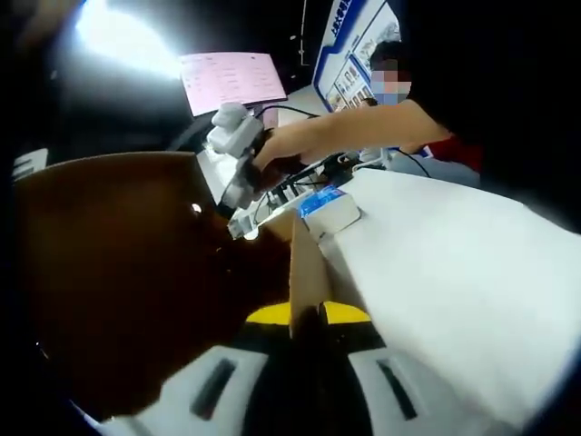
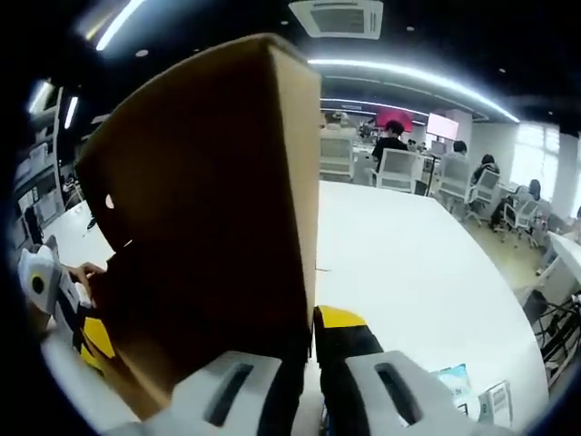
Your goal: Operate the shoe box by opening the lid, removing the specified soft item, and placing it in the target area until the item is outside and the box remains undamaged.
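Fingers of both the left gripper (image 1: 307, 363) and right gripper (image 2: 309, 381) pinch the unmarked cardboard lid (image 2: 209, 209).

right gripper (image 2: 309, 381) on shoe box lid (image 2: 218, 209)

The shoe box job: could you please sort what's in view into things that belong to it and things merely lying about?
Job:
shoe box
left tongs
right tongs

Lying about:
small blue-and-white carton
pink sheet
office chairs
white table

shoe box (image 2: 209, 209) — 1 | tools — 2: left (image 1: 309, 318), right (image 2: 309, 354) | small blue-white carton (image 1: 329, 209) — 1
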